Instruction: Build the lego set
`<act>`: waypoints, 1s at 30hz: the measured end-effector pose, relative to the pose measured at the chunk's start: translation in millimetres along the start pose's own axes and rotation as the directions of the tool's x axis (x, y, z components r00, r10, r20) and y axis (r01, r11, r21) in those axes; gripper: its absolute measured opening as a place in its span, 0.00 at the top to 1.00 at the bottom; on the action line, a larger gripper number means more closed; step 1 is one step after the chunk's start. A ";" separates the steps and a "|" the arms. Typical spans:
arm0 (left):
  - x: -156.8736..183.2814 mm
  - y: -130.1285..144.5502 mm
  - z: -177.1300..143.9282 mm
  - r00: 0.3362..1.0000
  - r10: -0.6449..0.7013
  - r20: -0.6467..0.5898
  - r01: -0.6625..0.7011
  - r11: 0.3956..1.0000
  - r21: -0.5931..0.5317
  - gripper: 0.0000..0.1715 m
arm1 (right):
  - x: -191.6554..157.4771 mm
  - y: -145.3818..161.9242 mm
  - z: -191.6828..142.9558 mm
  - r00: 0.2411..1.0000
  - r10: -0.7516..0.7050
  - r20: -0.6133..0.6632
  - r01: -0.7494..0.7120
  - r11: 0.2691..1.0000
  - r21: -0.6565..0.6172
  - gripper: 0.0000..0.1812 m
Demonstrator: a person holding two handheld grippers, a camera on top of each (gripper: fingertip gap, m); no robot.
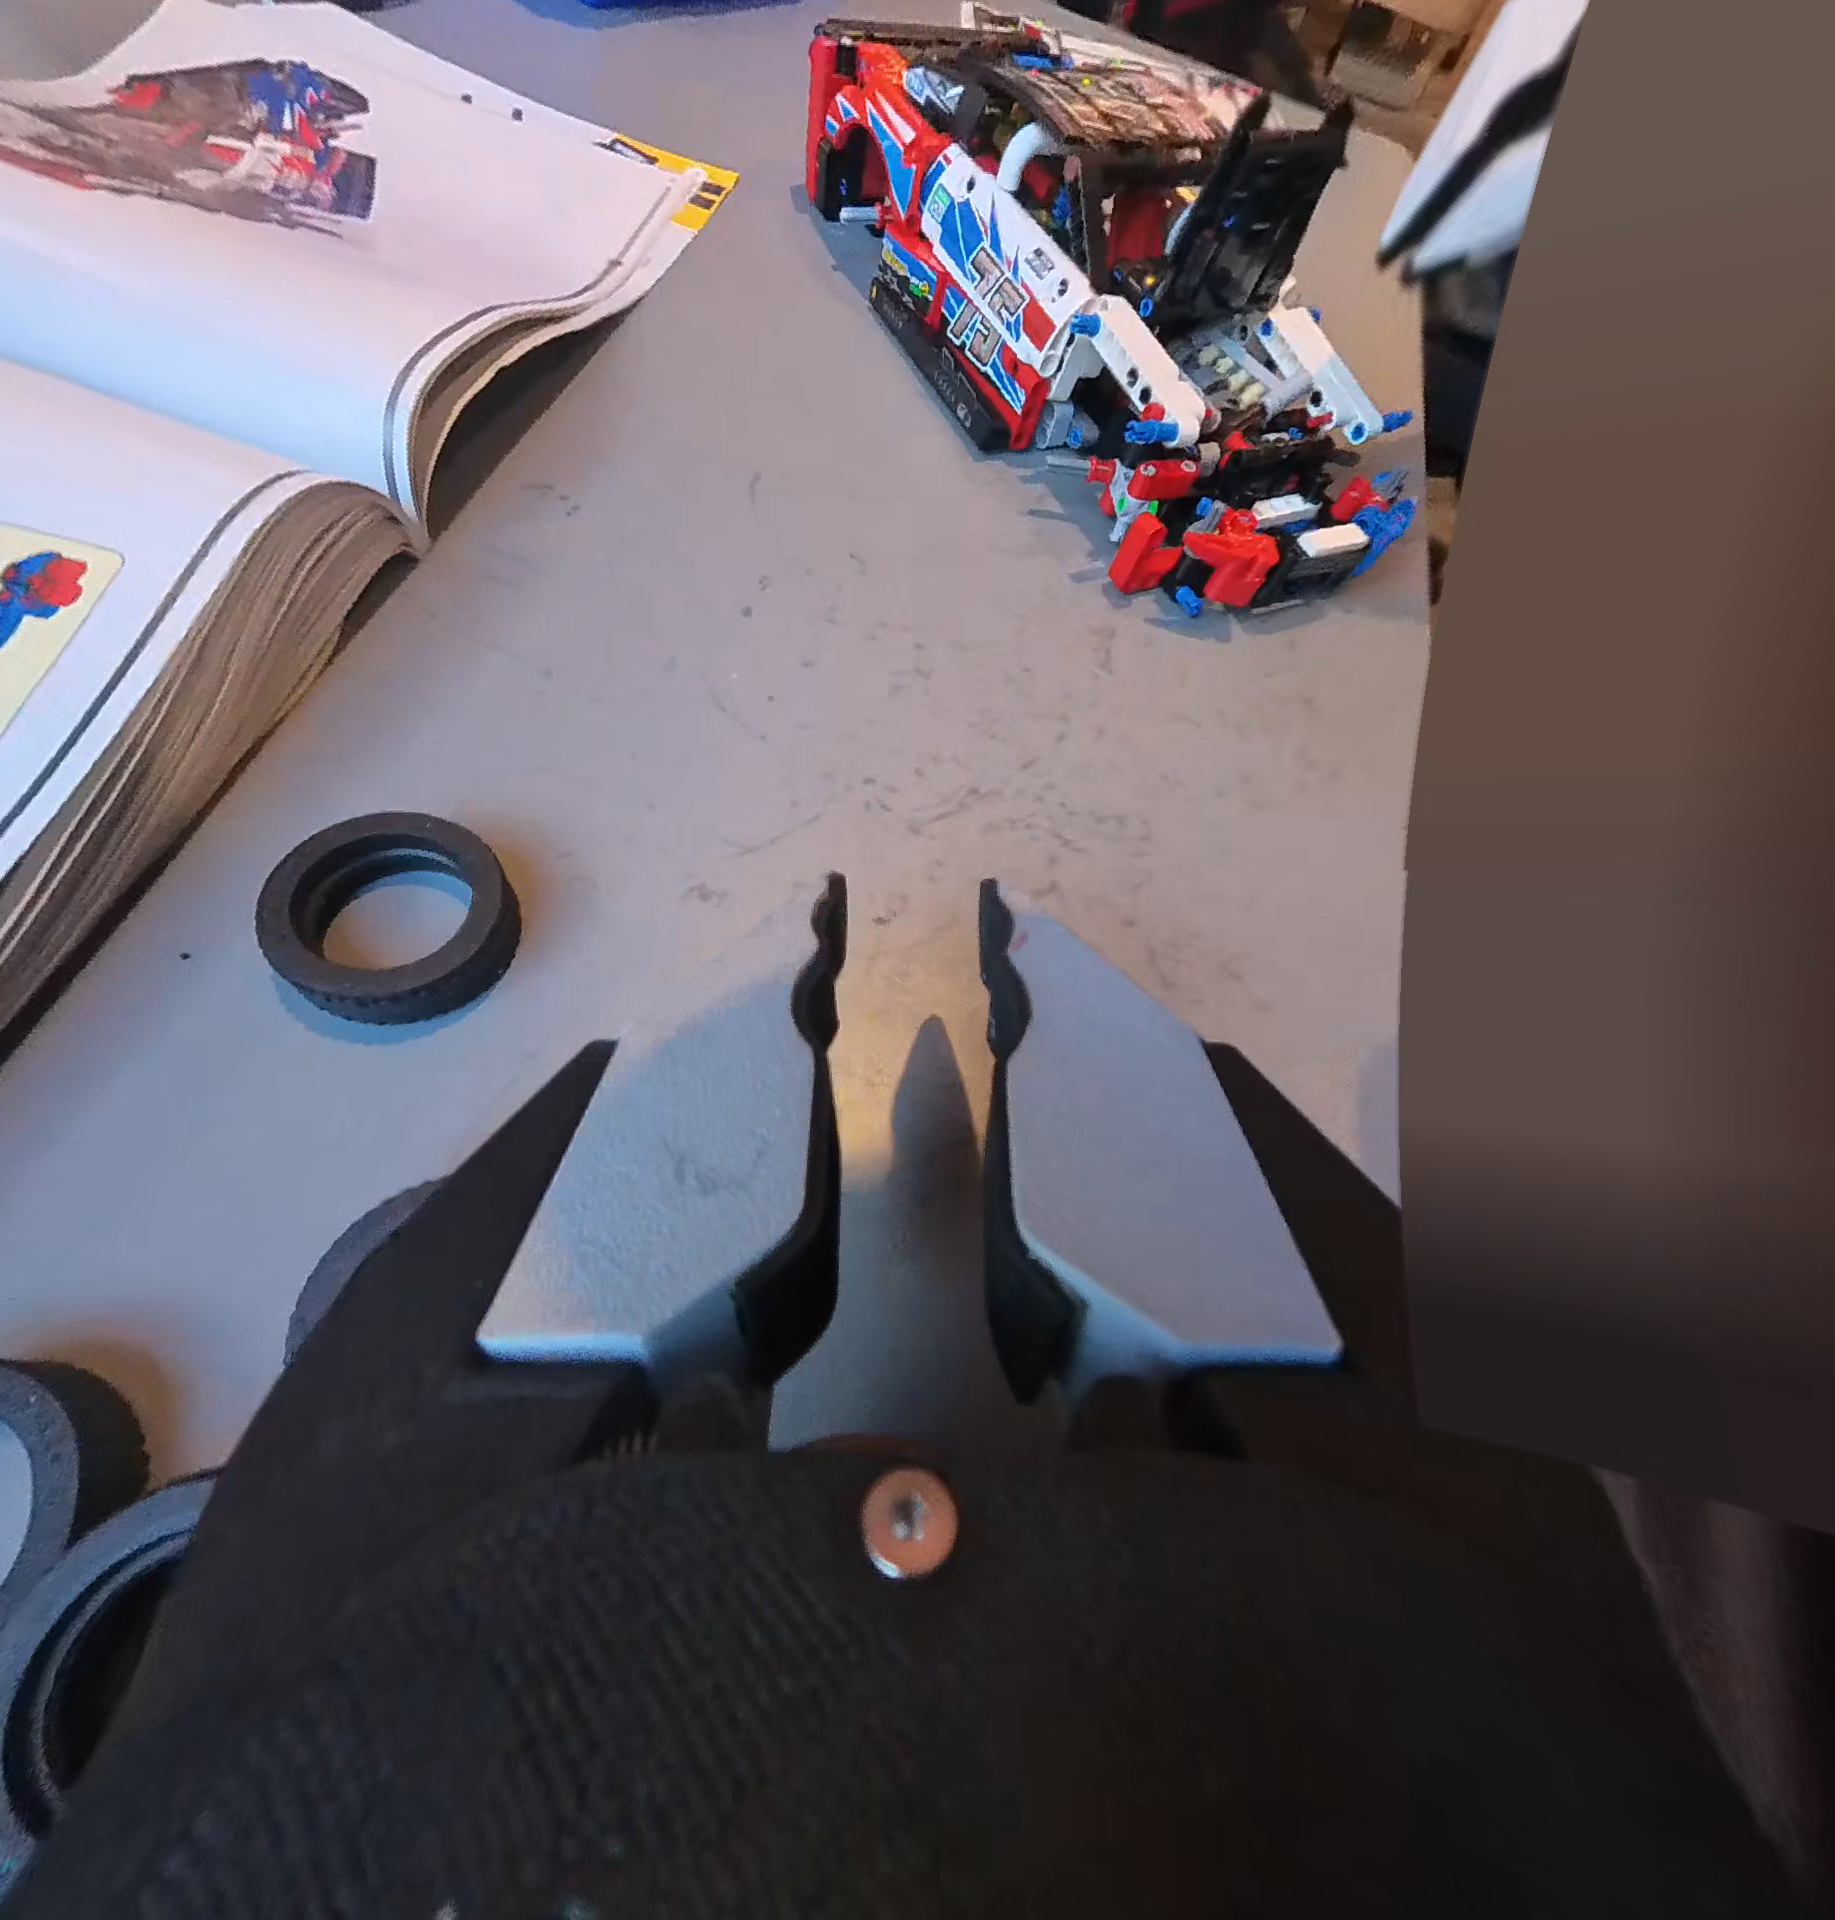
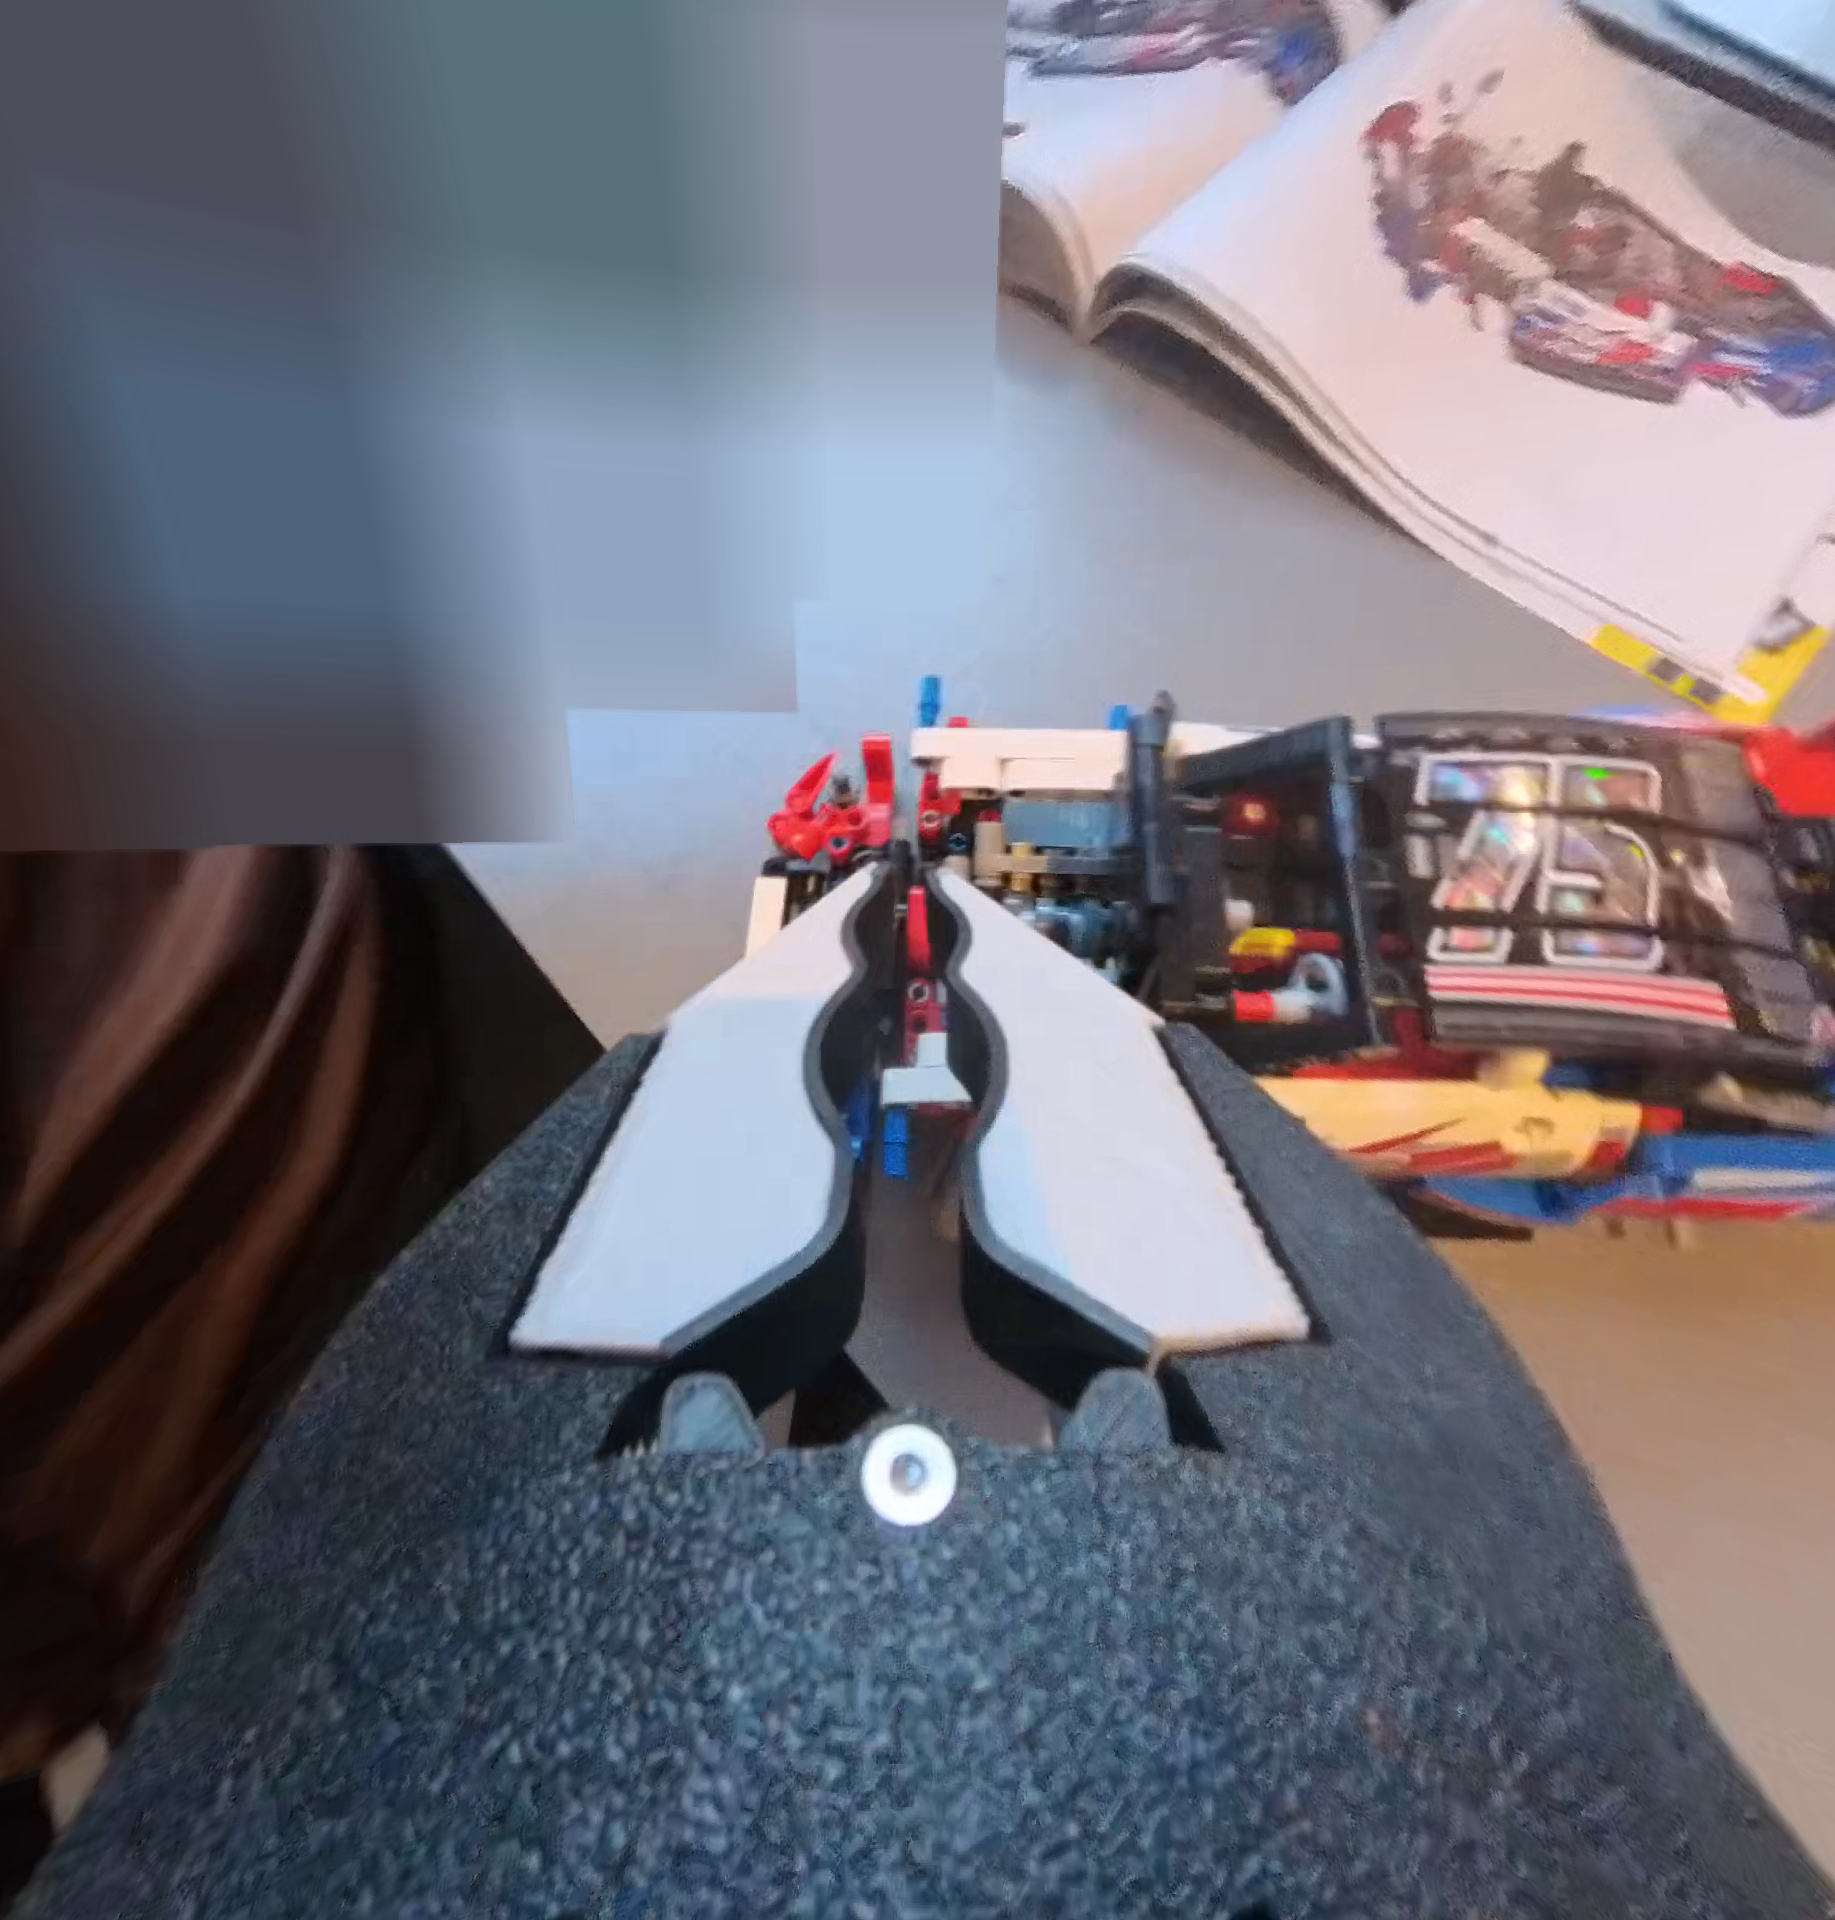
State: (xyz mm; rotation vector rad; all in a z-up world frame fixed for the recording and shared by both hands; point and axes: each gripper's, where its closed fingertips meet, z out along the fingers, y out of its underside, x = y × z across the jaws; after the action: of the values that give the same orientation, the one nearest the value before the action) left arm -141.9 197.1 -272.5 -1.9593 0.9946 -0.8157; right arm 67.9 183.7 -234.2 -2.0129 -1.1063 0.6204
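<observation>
The right gripper (image 2: 908, 883) is clamping the fragile race car's (image 2: 1412, 935) pin-studded front while the left gripper (image 1: 911, 894), jaws apart, is idling beside it.

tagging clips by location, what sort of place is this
Probably a hobby or work table indoors: a scuffed grey tabletop holds an open instruction booklet, a part-built toy car and a loose black tyre.

Both views are evenly and fairly brightly lit. In the left wrist view, soft shadows are cast on the grey table (image 1: 747, 665) beneath the fingers, with a warm glow between them. Straight edges are bent by wide-angle distortion near the frame borders. In the right wrist view, the lego car (image 2: 1515, 935) and instruction booklet (image 2: 1515, 343) are smeared by blur.
</observation>
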 end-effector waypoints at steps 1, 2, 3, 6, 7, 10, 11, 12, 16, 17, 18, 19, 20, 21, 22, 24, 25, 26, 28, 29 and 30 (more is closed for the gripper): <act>0.6 -0.1 1.4 1.000 0.023 0.011 -0.023 1.000 -0.005 0.87 | 7.9 -0.9 -2.3 0.996 0.079 -0.037 -0.079 0.997 0.019 0.99; 0.8 -0.5 2.9 0.999 0.045 0.025 -0.045 0.999 -0.007 0.87 | 14.5 0.6 -5.3 0.985 0.160 -0.065 -0.159 0.987 0.024 1.00; 0.7 -1.2 4.1 0.997 0.067 0.041 -0.067 0.998 -0.008 0.87 | 21.4 4.2 -8.9 0.968 0.230 -0.097 -0.228 0.973 0.022 1.00; -0.6 -2.0 6.0 0.988 0.124 0.097 -0.123 0.992 -0.015 0.87 | 38.1 15.9 -23.5 0.922 0.324 -0.211 -0.332 0.943 -0.004 1.00; -1.4 -2.1 5.9 0.983 0.139 0.117 -0.138 0.990 -0.016 0.87 | 39.9 16.0 -28.7 0.911 0.343 -0.231 -0.354 0.935 -0.004 1.00; -4.0 -2.4 5.4 0.972 0.168 0.165 -0.167 0.986 -0.021 0.87 | 40.3 14.9 -39.2 0.874 0.410 -0.259 -0.424 0.906 0.003 0.96; -5.2 -2.3 5.3 0.968 0.175 0.180 -0.173 0.985 -0.025 0.87 | 41.9 16.7 -42.5 0.869 0.403 -0.288 -0.422 0.906 -0.007 0.96; -6.8 -1.9 5.4 0.964 0.180 0.198 -0.177 0.984 -0.030 0.87 | 44.0 19.7 -45.1 0.863 0.385 -0.327 -0.415 0.910 -0.023 0.96; -15.9 3.2 6.3 0.945 0.170 0.278 -0.155 0.985 -0.076 0.88 | 43.4 19.5 -44.5 0.858 0.335 -0.388 -0.383 0.922 -0.050 0.97; -18.8 3.4 5.7 0.937 0.169 0.306 -0.151 0.985 -0.082 0.89 | 47.2 18.1 -46.9 0.851 0.280 -0.445 -0.339 0.939 -0.058 0.98; -20.9 2.8 4.8 0.926 0.172 0.335 -0.153 0.985 -0.082 0.89 | 53.5 16.8 -51.5 0.827 0.193 -0.527 -0.273 0.959 -0.077 0.98; -21.3 1.9 4.2 0.919 0.173 0.355 -0.155 0.985 -0.079 0.91 | 59.1 15.3 -56.5 0.787 0.102 -0.608 -0.208 0.972 -0.106 0.99; -20.4 1.0 4.1 0.915 0.169 0.366 -0.153 0.986 -0.073 0.91 | 61.8 13.0 -59.3 0.749 0.030 -0.661 -0.155 0.979 -0.130 1.00; -18.6 0.5 4.7 0.915 0.161 0.370 -0.146 0.987 -0.068 0.92 | 62.3 10.7 -59.7 0.721 -0.012 -0.693 -0.123 0.982 -0.144 1.00; -16.7 0.5 5.6 0.916 0.152 0.371 -0.138 0.988 -0.065 0.92 | 61.0 9.8 -57.2 0.710 -0.027 -0.703 -0.112 0.982 -0.150 1.00; -13.7 1.0 8.5 0.917 0.130 0.376 -0.114 0.991 -0.066 0.92 | 60.4 11.1 -52.2 0.699 -0.034 -0.714 -0.113 0.981 -0.157 1.00; -13.2 1.5 10.4 0.913 0.110 0.392 -0.091 0.994 -0.068 0.91 | 60.7 12.3 -52.2 0.686 -0.052 -0.726 -0.105 0.980 -0.170 1.00; -12.6 1.5 13.5 0.905 0.088 0.417 -0.064 0.995 -0.071 0.90 | 60.7 13.6 -53.4 0.670 -0.077 -0.739 -0.095 0.978 -0.188 1.00; -1.8 -3.2 28.2 0.895 0.095 0.437 -0.065 0.994 -0.083 0.85 | 54.9 13.3 -52.0 0.663 -0.105 -0.741 -0.071 0.977 -0.202 0.99; 4.9 -9.0 36.6 0.887 0.107 0.449 -0.081 0.994 -0.077 0.84 | 49.0 13.2 -48.6 0.678 -0.106 -0.728 -0.063 0.978 -0.201 0.99; 12.9 -16.6 45.3 0.884 0.118 0.452 -0.102 0.993 -0.061 0.82 | 43.2 13.8 -44.9 0.696 -0.106 -0.710 -0.057 0.978 -0.201 0.98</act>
State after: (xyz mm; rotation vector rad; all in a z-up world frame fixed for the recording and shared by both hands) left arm -93.6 208.3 -278.3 -1.9755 0.8267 -0.2494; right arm 128.3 199.0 -220.5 -2.1107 -0.7127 -0.3360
